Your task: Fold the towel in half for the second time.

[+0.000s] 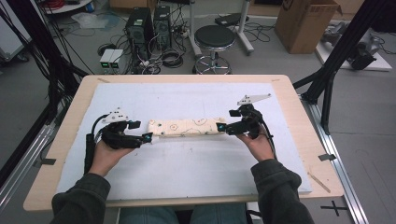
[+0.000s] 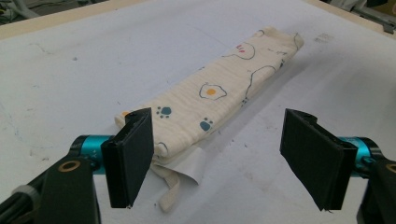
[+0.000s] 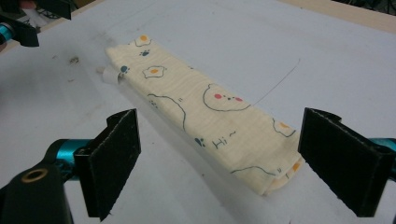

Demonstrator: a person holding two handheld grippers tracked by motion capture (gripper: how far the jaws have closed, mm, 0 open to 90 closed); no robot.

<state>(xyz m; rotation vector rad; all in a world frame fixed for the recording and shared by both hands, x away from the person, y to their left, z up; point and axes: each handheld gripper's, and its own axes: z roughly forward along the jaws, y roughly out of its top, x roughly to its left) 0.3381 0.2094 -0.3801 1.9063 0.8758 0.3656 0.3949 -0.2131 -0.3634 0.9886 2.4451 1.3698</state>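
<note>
My left gripper, jaws wide and empty, flanks the folded cloth at the 9 o'clock end; my right gripper, equally wide, waits at 3 o'clock. Both ends should be pinched evenly, I judge.

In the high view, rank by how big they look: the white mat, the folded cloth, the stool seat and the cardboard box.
1. white mat, by far the largest.
2. cardboard box, cut off by the top edge, and farther away.
3. folded cloth and stool seat: too alike to rank; the stool stands farther off.
</note>
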